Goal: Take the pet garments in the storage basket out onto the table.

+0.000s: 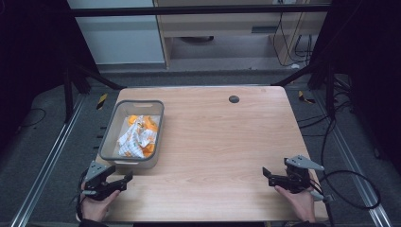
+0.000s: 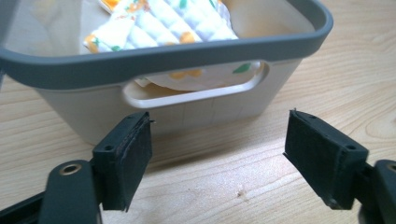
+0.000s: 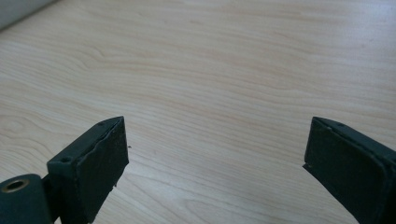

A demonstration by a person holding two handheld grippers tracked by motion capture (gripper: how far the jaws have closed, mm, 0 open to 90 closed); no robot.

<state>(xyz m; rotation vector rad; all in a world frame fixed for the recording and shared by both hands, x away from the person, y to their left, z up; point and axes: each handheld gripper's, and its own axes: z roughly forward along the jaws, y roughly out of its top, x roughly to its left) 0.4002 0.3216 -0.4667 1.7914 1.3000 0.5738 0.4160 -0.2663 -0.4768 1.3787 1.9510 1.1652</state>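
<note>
Left gripper (image 1: 124,182) sits low at the near left corner of the table (image 1: 217,142), jaws spread wide with nothing between them. Just ahead of it stands the bin (image 1: 110,137), its near wall and handle slot (image 2: 196,91) squarely in front of the jaws in the left gripper view, close but not touching. I read that as a ready stance: the gripper is lined up on the bin's near end, where the slot offers a grip. Inside the bin lie crumpled packets (image 1: 136,137), white with orange print, piled toward the middle and reaching the near wall; some of the wrapper shows through the slot. Farther right the table is bare wood, apart from a small dark disc (image 1: 234,99) far ahead. Right gripper (image 1: 268,177) rests at the near right corner, well apart from the bin, jaws likewise spread and holding nothing, pointed across plain tabletop. My guess is that it is parked clear, leaving the bin to the left hand (image 1: 97,205).
</note>
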